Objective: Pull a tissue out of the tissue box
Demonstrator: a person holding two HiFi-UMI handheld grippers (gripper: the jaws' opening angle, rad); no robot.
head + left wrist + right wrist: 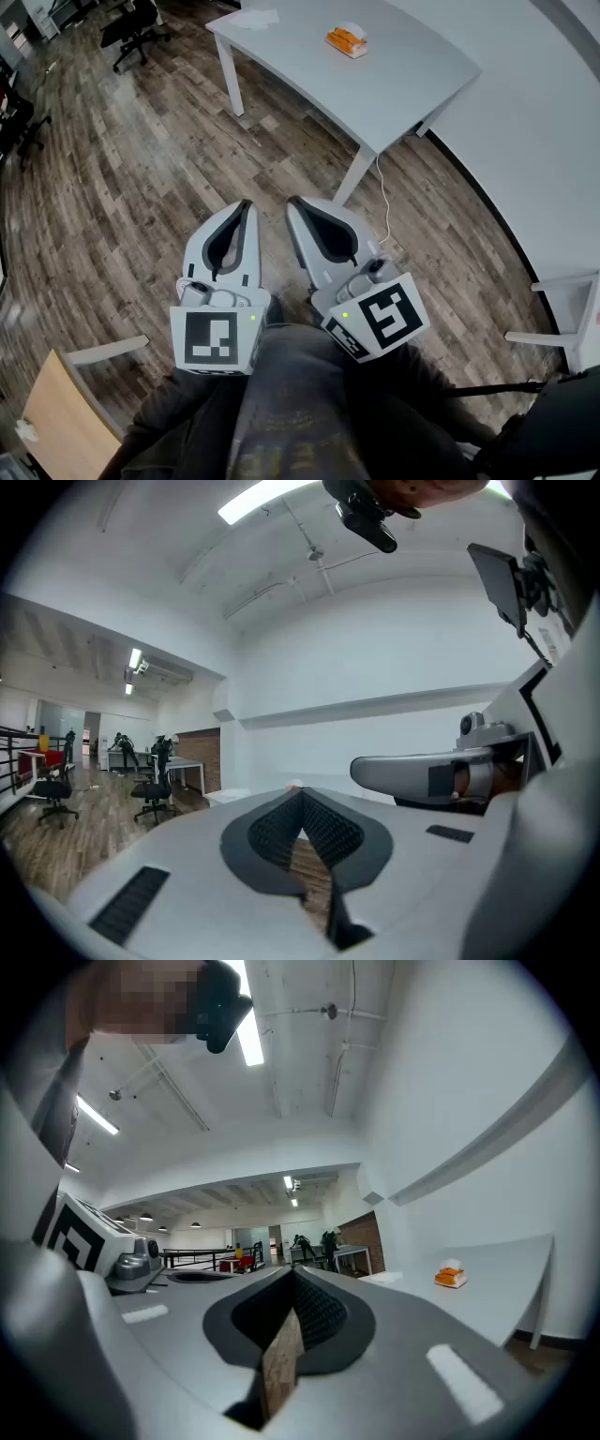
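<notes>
Left gripper (246, 206) and right gripper (292, 202) are hovering at lower centre, jaws pressing together, gripping nothing. Tissue box (347, 40) is sitting on the white table (403, 89), top centre, well apart.

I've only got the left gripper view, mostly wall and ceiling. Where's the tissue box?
Observer: The head view shows the box on the grey table, far ahead of the left gripper.
Operator: Is a tissue sticking out?
Observer: Yes, a white tissue pokes from its top.
Operator: And my other hand?
Observer: The right gripper is shut, with nothing between its jaws.
</notes>
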